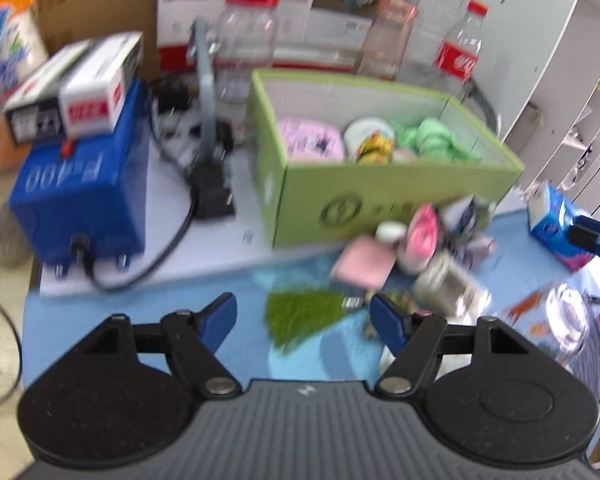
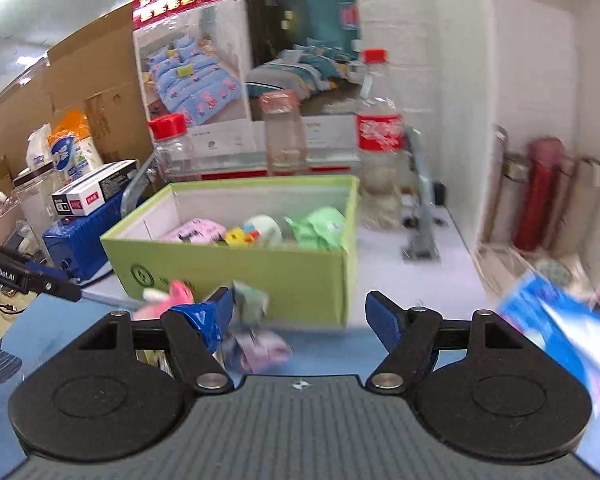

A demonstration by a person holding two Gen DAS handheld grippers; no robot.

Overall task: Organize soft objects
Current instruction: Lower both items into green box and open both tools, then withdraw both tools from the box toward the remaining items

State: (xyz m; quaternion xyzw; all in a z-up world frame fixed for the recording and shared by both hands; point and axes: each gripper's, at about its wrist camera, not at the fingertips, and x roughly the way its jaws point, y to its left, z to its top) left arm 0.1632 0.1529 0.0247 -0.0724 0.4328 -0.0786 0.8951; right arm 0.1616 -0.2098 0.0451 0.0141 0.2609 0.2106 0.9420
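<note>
Everything here is placed by the green box (image 1: 384, 184), which stands open on the white board. To the left of the box is a blue machine (image 1: 84, 196) with two small cartons (image 1: 76, 88) on top, and between this machine and the box stands a grey stand (image 1: 210, 128) with black cables. Behind the box are a clear jar with a red lid (image 1: 250, 36), a second clear jar (image 1: 388, 36) and a cola bottle (image 1: 460, 48).

Inside the box lie soft things: a pink cloth (image 1: 312, 140) at the left, a white and yellow toy (image 1: 370, 140) in the middle, a light green cloth (image 1: 436, 140) at the right.

In front of the box, on the blue mat (image 1: 140, 312), lies a blurred heap: a green scrub pad (image 1: 300, 312), a pink square cloth (image 1: 364, 264), a pink and white soft toy (image 1: 420, 240).

The left gripper (image 1: 303, 314) hangs over the mat just before this heap, its jaws apart, nothing between them.

The right gripper (image 2: 300, 312) is in front of the right corner of the box, jaws also apart and empty. To the right of the box lies a blue tissue pack (image 1: 556, 228).
</note>
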